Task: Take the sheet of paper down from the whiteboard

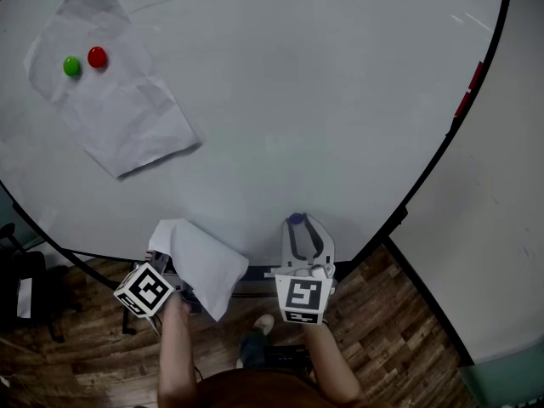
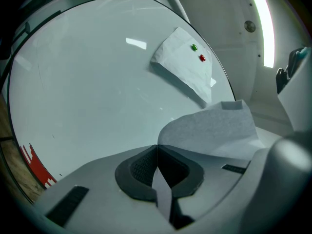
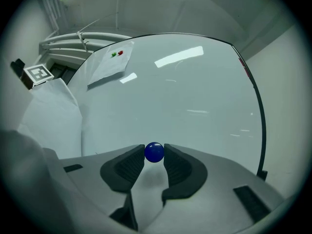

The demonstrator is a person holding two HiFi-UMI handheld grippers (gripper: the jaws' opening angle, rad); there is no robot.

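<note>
A crumpled white sheet (image 1: 115,109) hangs on the whiteboard (image 1: 323,100) at the upper left, pinned by a green magnet (image 1: 71,65) and a red magnet (image 1: 97,57). It also shows far off in the left gripper view as the pinned sheet (image 2: 183,65). My left gripper (image 1: 174,274) is by the board's lower edge, shut on a second loose sheet of paper (image 1: 202,264), which curls over the jaws (image 2: 214,128). My right gripper (image 1: 297,225) stands beside it, shut on a small blue ball magnet (image 3: 154,152) close to the board. I cannot tell whether the magnet touches the board.
The whiteboard's black frame (image 1: 433,164) runs along the right, with two red marks (image 1: 470,87) on it. A pale wall (image 1: 501,228) lies beyond. Wooden floor (image 1: 382,347) is below, with a dark chair (image 1: 25,291) at the lower left.
</note>
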